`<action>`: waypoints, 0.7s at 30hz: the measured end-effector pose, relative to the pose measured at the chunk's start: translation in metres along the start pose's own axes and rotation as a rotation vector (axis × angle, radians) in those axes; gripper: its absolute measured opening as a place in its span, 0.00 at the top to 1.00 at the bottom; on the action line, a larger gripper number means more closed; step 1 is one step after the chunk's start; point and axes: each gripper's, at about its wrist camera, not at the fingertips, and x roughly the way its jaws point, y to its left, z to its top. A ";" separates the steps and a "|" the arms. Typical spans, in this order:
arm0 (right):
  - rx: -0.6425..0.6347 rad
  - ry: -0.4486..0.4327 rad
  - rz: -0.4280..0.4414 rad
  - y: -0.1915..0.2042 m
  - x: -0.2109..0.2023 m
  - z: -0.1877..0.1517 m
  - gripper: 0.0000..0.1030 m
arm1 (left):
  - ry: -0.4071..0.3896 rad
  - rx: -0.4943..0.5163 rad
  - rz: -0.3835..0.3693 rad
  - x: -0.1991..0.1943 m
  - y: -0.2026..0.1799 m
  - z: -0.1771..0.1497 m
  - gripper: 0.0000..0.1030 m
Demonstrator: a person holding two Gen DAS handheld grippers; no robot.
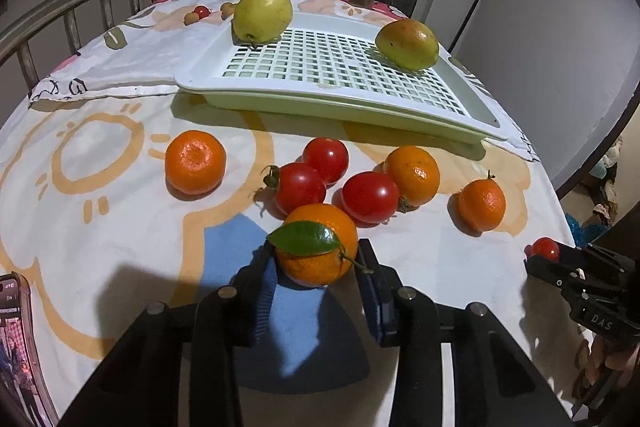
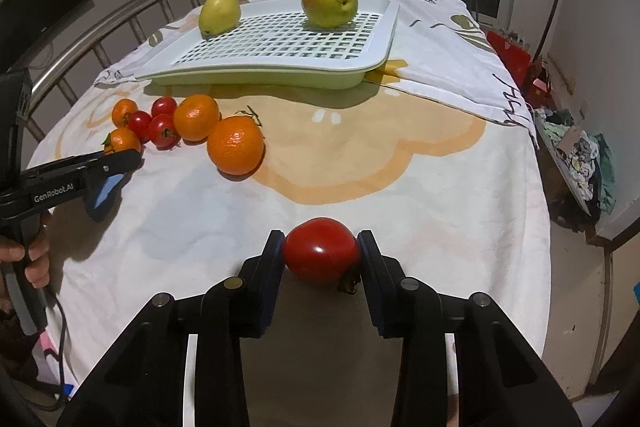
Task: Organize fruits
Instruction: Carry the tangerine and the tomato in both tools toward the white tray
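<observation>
White "GenRobot.AI" lettering marks the left gripper (image 2: pixel 120 157), clamping a tangerine (image 1: pixel 318 247).

Both wrist cameras look steeply down along their fingers, close over the bench (image 1: pixel 100 227), facing the white tray (image 1: pixel 476 99) both views share.

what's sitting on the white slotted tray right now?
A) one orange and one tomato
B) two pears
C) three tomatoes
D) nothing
B: two pears rest on the white slotted tray, one near each far corner; every orange and tomato is off it, on the cloth.
</observation>
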 end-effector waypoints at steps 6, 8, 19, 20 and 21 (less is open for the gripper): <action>-0.029 -0.011 0.032 0.010 -0.006 0.001 0.66 | 0.001 -0.012 -0.041 -0.009 0.000 -0.005 0.61; -0.043 -0.014 0.054 0.015 -0.008 0.003 0.66 | -0.007 -0.013 -0.057 -0.014 0.000 -0.007 0.61; -0.078 -0.006 0.155 0.039 -0.008 0.006 0.66 | -0.024 -0.036 -0.115 -0.038 0.002 -0.025 0.61; -0.077 -0.009 0.166 0.040 -0.009 0.006 0.66 | -0.025 -0.037 -0.111 -0.040 0.001 -0.027 0.61; -0.075 -0.009 0.174 0.040 -0.008 0.006 0.66 | -0.027 -0.032 -0.110 -0.042 0.000 -0.029 0.61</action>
